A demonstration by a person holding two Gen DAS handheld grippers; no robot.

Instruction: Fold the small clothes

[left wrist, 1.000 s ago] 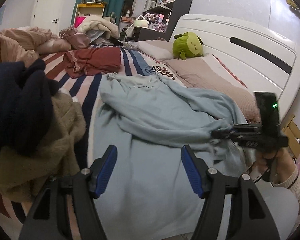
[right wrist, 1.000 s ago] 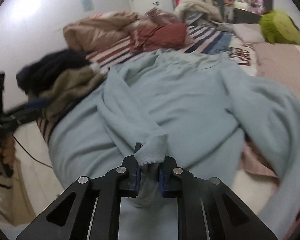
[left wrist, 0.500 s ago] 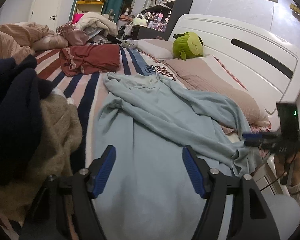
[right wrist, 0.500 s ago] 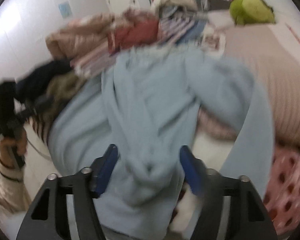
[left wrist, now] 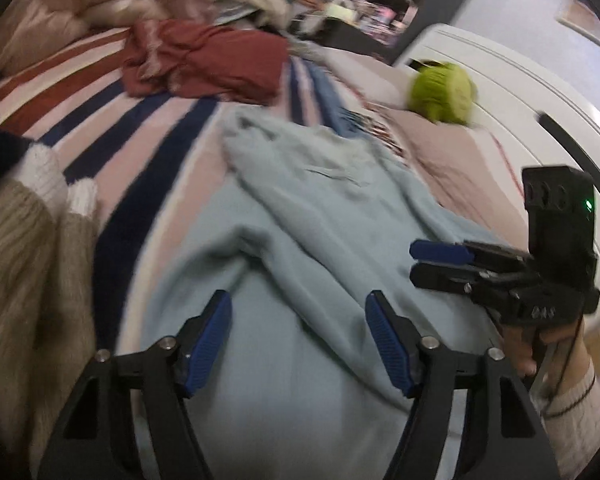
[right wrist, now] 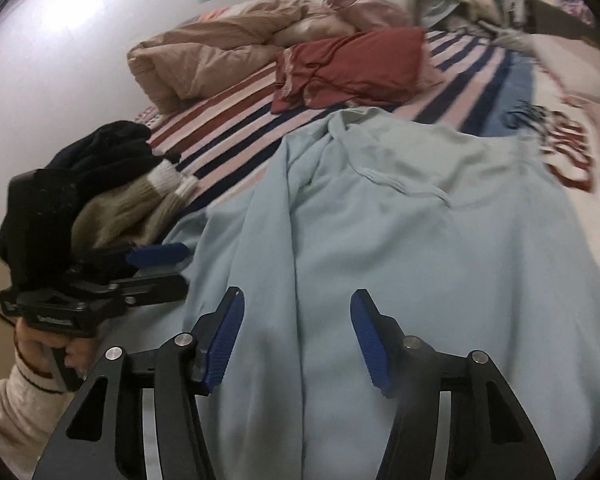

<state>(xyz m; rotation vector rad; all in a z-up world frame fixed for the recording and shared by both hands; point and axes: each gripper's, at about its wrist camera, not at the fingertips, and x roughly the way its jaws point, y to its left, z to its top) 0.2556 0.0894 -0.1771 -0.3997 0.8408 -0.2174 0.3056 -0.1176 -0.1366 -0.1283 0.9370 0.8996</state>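
Released since a second ago: sleeve cuff no longer pinched by right gripper (right wrist: 296, 340), now spread wide and empty over pale blue top (right wrist: 400, 220). Left gripper (left wrist: 298, 336) likewise spread, holding nothing, as before.

Lies flat on striped bedspread (left wrist: 112, 128), directly ahead of and under both grippers. Runs lengthwise away from them, collar at far end, hem at near edge of bed. Folded-in sleeve (left wrist: 320, 248) crosses body slantwise, from far left toward near right in left view, ending just beside right gripper (left wrist: 460, 268). Puts right gripper nearer that sleeve end, left gripper (right wrist: 156, 268) nearer the side by dark and tan knitwear pile (right wrist: 100, 200).

Judged next: take near hem or side edges and carry along the long axis toward collar.

Shows large lettering on bedspread (right wrist: 560, 148) past collar, too blurred to read. Shows small print on gripper bodies, not legible. No brand or label seen on top.
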